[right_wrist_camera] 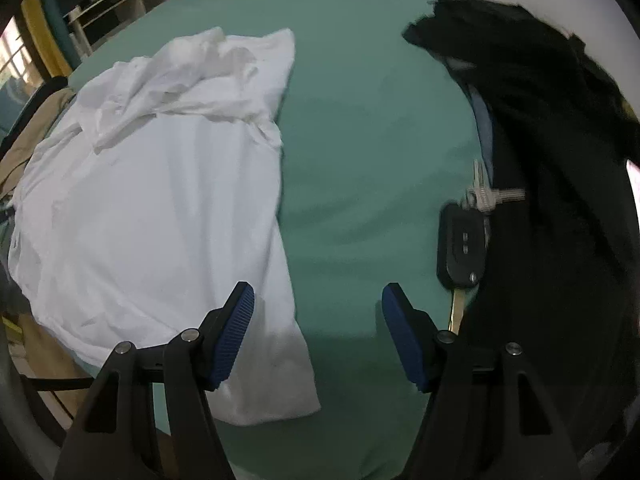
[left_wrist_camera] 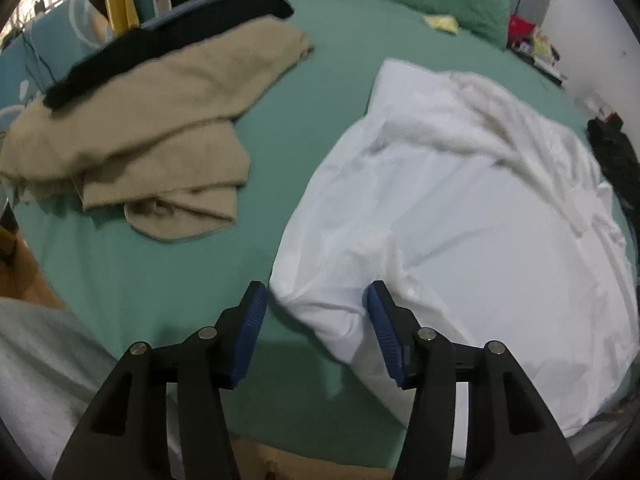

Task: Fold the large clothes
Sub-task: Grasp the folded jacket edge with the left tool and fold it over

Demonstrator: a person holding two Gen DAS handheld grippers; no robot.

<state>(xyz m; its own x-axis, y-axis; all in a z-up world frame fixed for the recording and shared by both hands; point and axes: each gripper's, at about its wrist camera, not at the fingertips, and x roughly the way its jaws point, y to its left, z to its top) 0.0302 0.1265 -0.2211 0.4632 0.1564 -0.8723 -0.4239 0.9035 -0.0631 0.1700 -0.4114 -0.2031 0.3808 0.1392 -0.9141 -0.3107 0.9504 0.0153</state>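
White shirt (left_wrist_camera: 460, 208) spread on green bed sheet (left_wrist_camera: 328, 100), right half of left view, left half of right view. Left gripper (left_wrist_camera: 316, 300) jaws wide, empty, over shirt's lower corner. Right gripper (right_wrist_camera: 318, 300) wide, empty. Car key (right_wrist_camera: 462, 244) at right.

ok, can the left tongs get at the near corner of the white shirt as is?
Probably yes. The left tongs stand open right over the white shirt at its near corner, with nothing on top of it and only bare green sheet beside it.
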